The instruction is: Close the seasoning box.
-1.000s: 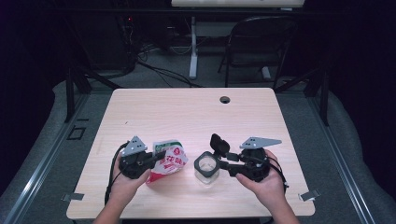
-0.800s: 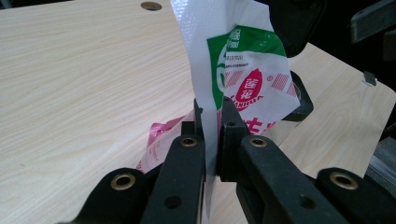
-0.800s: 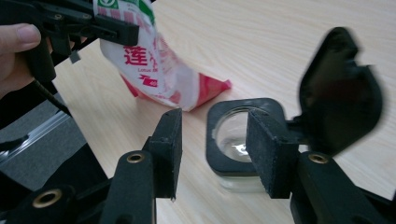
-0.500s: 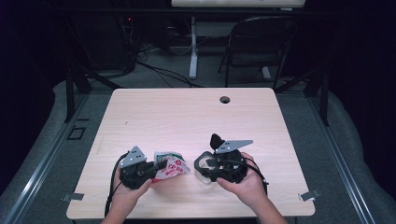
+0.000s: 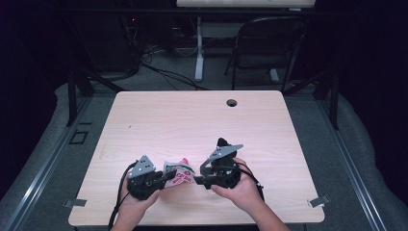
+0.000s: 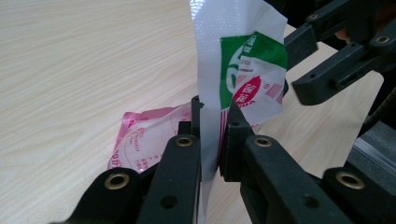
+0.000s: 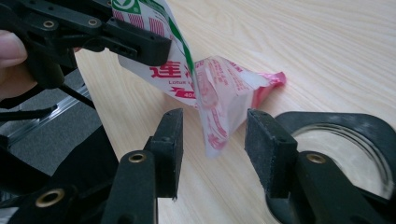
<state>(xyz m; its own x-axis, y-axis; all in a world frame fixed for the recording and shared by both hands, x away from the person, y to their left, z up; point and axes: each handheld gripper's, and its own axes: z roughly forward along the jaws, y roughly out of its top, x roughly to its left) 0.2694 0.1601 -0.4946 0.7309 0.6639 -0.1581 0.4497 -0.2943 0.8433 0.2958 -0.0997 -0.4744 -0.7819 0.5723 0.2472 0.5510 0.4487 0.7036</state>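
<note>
Left gripper view is showing, nearest the lens at bottom centre, the left gripper (image 6: 213, 126) with its fingers (image 6: 186, 140) nearly closed, pinching the clear edge of a printed plastic packet (image 6: 243, 70) that is rising upright toward the top of the frame. Behind it a pink part of the packet is lying on the pale wooden counter (image 6: 70, 56), and at upper right the right gripper (image 6: 292, 70) is reaching in, its fingers just beside the packet's green-and-red print.

Right gripper view is giving the other side: the right gripper's fingers (image 7: 271, 140) are standing partly open around the packet's crumpled pink corner, not yet clamped on it, while a glass jar is sitting in a dark holder at lower right. The left gripper is entering from the upper left, holding the packet's top.

High view is placing all this low and slightly left of centre on the counter. Compared with a second ago, both hands have drawn back toward the near edge and closed in on each other; the right gripper, which was over the jar, has now moved to the packet, and the packet is bunched between the two tools. My reading is that a two-handed hold is being set up, perhaps to tear the packet open. Only the gripper views reveal finger gaps; only the high view shows the overall layout.
</note>
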